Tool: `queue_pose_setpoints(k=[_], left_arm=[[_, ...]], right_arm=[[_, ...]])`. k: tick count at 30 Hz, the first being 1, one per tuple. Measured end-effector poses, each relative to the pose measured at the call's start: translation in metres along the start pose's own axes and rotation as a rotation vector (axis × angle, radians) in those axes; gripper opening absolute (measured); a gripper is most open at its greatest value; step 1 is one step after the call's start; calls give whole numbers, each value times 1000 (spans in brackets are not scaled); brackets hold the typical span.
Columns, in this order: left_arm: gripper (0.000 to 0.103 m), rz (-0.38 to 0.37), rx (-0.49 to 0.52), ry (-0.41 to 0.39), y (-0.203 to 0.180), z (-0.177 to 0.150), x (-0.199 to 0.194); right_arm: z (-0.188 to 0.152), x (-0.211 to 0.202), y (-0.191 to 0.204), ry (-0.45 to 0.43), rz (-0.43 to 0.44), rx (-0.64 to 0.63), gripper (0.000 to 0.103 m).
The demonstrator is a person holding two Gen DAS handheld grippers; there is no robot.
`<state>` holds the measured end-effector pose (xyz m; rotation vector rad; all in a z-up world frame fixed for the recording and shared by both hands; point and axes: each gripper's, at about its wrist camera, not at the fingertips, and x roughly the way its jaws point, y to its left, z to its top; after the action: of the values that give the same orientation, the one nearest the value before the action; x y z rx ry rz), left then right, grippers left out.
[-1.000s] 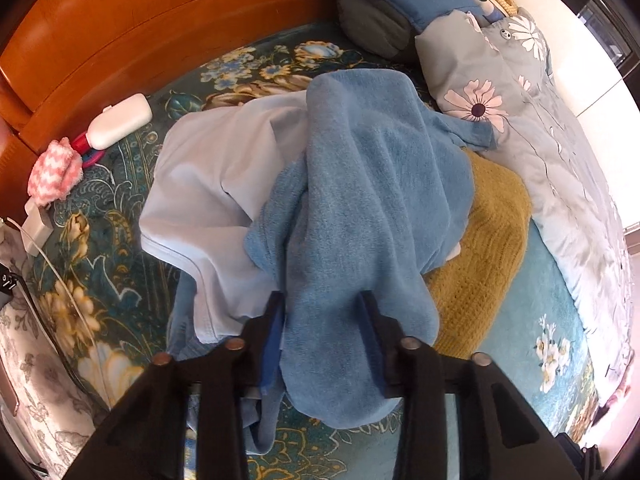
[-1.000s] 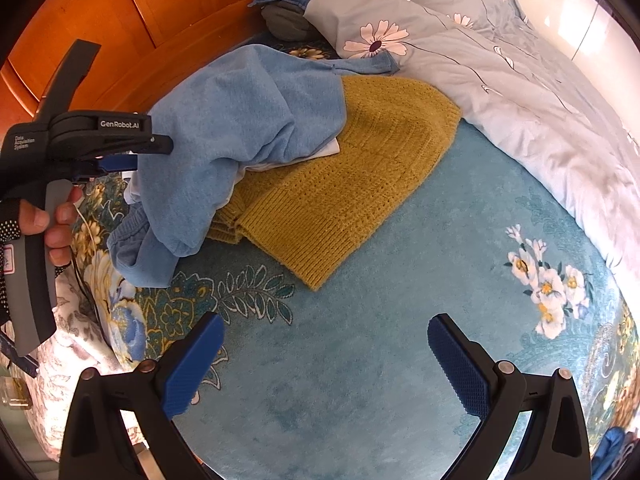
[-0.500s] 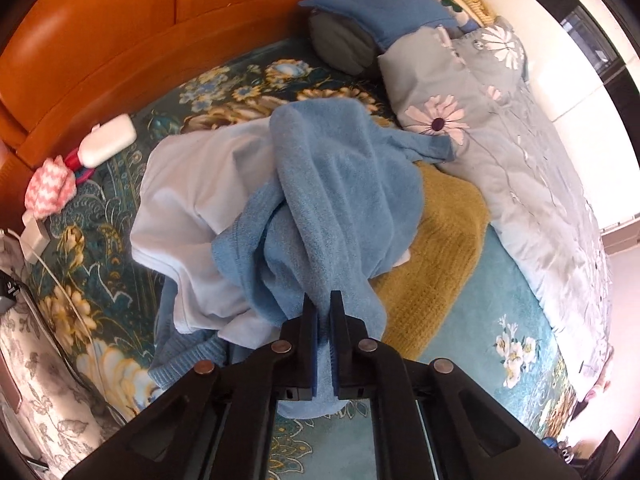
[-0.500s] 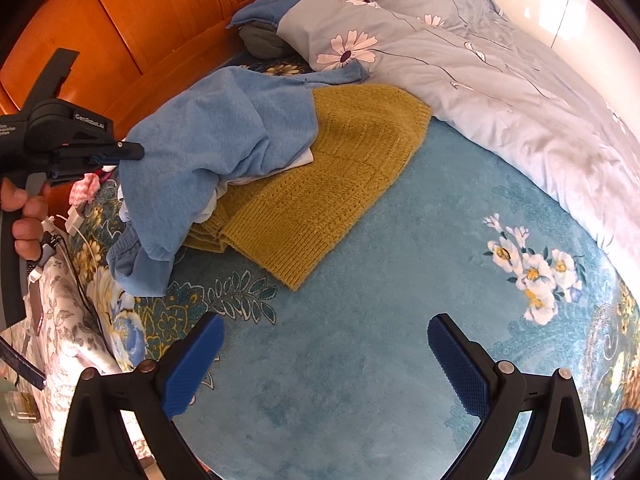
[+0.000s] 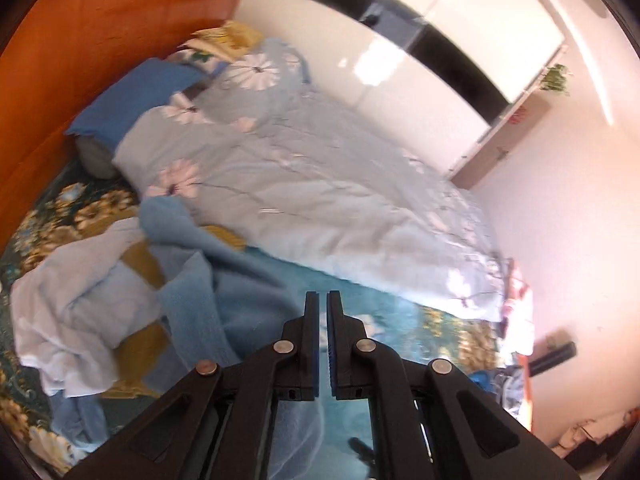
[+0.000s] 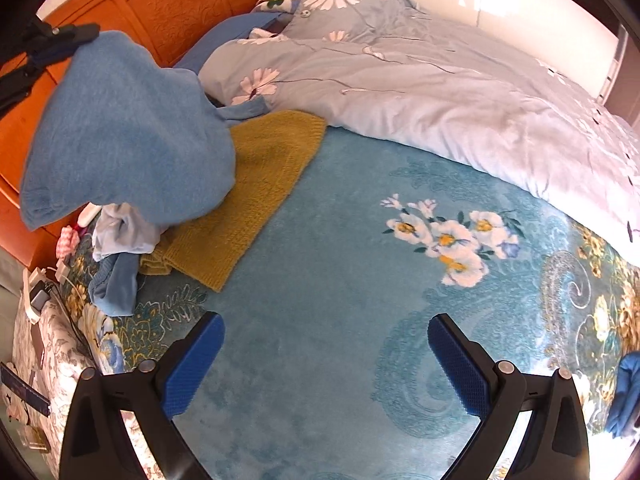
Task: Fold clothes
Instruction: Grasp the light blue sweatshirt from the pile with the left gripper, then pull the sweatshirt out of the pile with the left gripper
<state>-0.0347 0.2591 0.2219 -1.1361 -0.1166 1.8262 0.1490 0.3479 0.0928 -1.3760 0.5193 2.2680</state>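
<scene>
A second ago the left tool stood open over the blue sweater on the bed; now its fingers are pressed together and raised, and the sweater hangs from them as a tent at ten o'clock in the right wrist view, its lower part trailing on the heap. In the left wrist view no cloth shows between the tips, though a sheer blur lies beneath the fingers. The mustard knit and the pale blue shirt lie uncovered beneath. The right tool is wide apart, holding nothing, over the teal floral blanket. The quilt lies at one o'clock.
</scene>
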Motion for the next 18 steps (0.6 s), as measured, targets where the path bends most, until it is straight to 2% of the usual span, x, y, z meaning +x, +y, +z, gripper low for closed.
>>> queue_pose_setpoints(k=[3,7,10,13,18], left_arm=[[3,-53,103,26,-68,1,7],[3,-37,138,132,-116,-20,42],[3,36,137,211,-127,-47,65],[3,99,115,266,-123,-72,79],[6,279,123,283,-105,-97,83]], right_arm=[[-12,-16,-47,-17,-34,58,103],[-36,-37,-117,-14,-93,140,103],[-53,-52,-162,-7,-128,160,103],[-67,-59,-194,11,-140,164,103],[-74,-49,-206,45,-52,133,103]])
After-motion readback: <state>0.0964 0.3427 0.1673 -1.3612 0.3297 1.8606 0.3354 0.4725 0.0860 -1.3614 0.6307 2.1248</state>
